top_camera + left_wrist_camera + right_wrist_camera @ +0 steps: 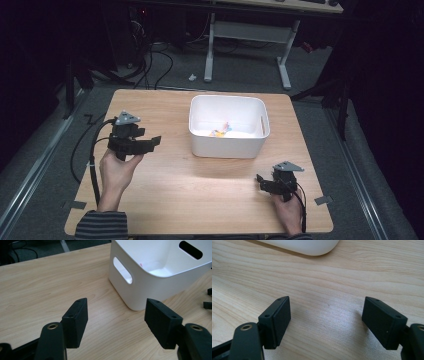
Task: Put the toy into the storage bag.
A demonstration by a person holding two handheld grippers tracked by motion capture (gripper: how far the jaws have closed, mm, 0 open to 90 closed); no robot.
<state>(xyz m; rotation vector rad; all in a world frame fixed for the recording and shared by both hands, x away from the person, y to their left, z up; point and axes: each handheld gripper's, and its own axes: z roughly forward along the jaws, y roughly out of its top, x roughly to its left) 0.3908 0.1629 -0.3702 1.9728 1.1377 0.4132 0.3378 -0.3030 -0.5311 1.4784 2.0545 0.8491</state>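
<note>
My left gripper and right gripper both stand wide apart, empty. The white bin sits at my twelve o'clock; I judge approach from above its rim safest.

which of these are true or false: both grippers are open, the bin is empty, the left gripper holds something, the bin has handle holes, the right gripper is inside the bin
1. Both grippers are open. True: the left gripper and right gripper each have jaws spread wide.
2. The bin is empty. False: small colourful items lie on its floor.
3. The left gripper holds something. False: bare table shows between its jaws.
4. The bin has handle holes. True: a handle hole is cut in its side.
5. The right gripper is inside the bin. False: it is over the table, outside the bin.
</note>
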